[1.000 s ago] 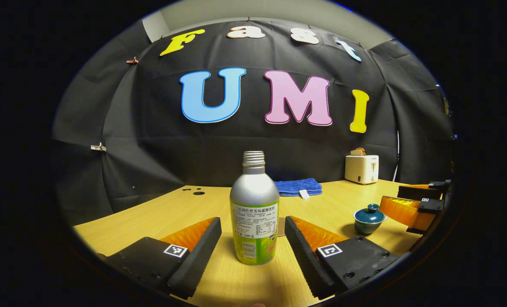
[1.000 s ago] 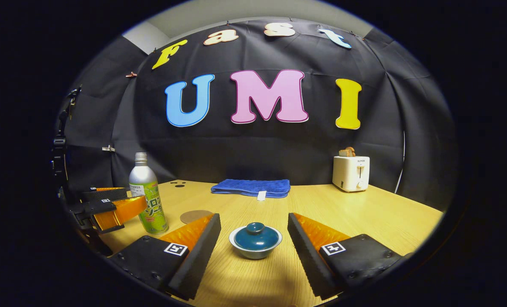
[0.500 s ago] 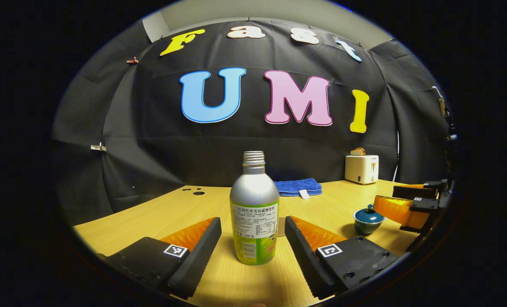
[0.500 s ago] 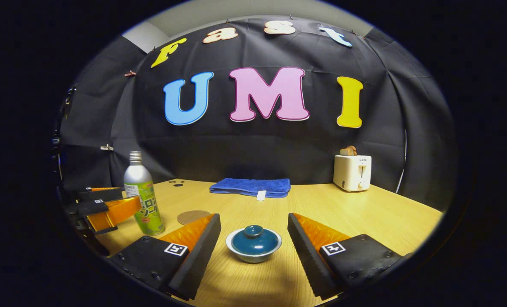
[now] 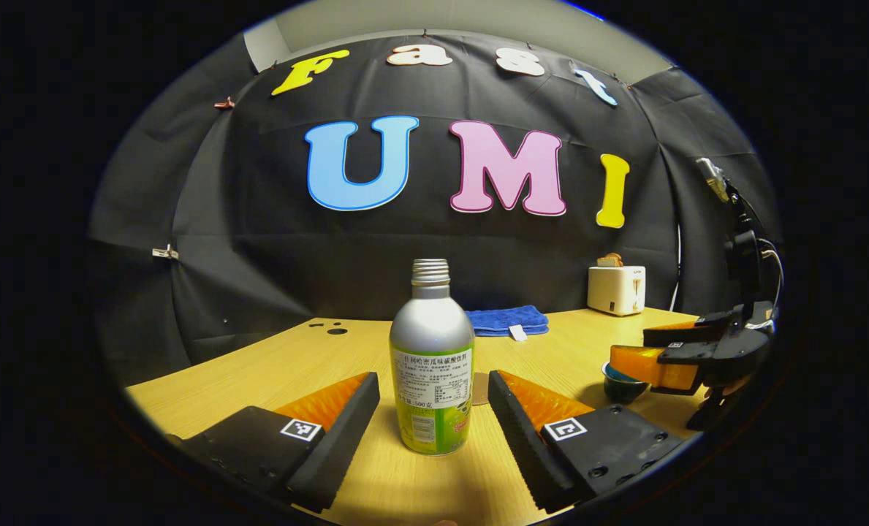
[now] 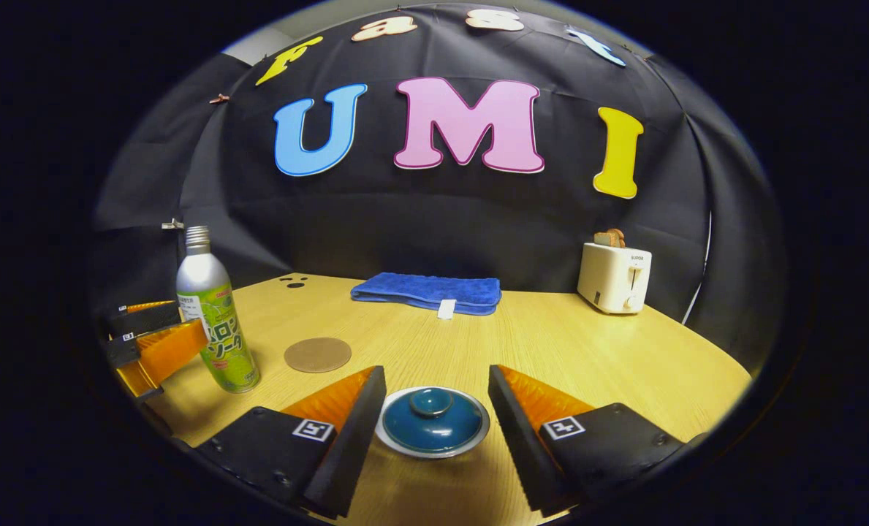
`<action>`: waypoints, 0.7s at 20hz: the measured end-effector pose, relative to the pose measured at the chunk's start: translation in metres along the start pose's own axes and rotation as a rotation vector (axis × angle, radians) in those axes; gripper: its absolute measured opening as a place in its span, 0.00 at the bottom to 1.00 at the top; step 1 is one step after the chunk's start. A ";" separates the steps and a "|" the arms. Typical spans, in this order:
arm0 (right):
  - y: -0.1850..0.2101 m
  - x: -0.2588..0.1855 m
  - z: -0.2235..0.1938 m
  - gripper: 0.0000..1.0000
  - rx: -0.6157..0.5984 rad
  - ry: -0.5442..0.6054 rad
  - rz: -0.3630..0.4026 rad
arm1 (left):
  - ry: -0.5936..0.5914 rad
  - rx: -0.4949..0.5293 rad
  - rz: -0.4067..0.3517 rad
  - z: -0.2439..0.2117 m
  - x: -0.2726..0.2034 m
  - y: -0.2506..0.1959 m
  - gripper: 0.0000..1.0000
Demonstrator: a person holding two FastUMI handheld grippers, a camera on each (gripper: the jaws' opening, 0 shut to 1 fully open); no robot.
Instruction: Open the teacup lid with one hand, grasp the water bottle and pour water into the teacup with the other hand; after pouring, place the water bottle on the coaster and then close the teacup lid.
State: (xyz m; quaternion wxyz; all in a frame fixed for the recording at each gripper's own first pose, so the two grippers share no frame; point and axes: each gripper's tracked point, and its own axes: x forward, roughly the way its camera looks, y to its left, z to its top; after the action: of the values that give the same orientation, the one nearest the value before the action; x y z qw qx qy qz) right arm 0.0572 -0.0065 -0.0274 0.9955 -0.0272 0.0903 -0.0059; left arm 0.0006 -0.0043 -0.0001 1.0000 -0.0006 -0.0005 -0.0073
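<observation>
Left claw (image 5: 434, 409): jaws spread wide, holding nothing; water bottle (image 5: 432, 372) stands upright btwn the fingers w/ a gap on each side, cap off, threaded neck bare. Right claw (image 6: 434, 416): jaws likewise wide apart, empty, positioned above and around the teacup (image 6: 432, 422), angled down; no contact seen. Teacup lid (image 6: 431, 418) seated on cup, knob up. Coaster (image 6: 318, 354) lies flat on tabletop (image 6: 587, 351), just right of the bottle in right gripper view, near but apart. Rear of tabletop: folded blue towel (image 6: 427, 291) at centre, toaster (image 6: 614, 277) w/ bread in slot at right.
</observation>
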 end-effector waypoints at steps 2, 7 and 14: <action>0.003 0.004 -0.006 0.77 -0.006 0.037 0.004 | 0.000 0.000 -0.006 0.000 0.000 -0.001 0.95; 0.008 0.007 -0.010 0.51 -0.039 0.065 0.027 | 0.000 0.001 -0.007 0.000 0.000 -0.001 0.95; 0.007 0.001 -0.003 0.28 -0.015 0.027 0.034 | 0.000 0.001 -0.007 0.000 0.000 -0.001 0.95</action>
State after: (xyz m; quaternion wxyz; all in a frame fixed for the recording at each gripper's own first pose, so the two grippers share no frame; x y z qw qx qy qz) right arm 0.0575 0.0000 -0.0306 0.9940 -0.0333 0.1040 0.0113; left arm 0.0005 -0.0050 -0.0005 0.9999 -0.0004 -0.0004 -0.0106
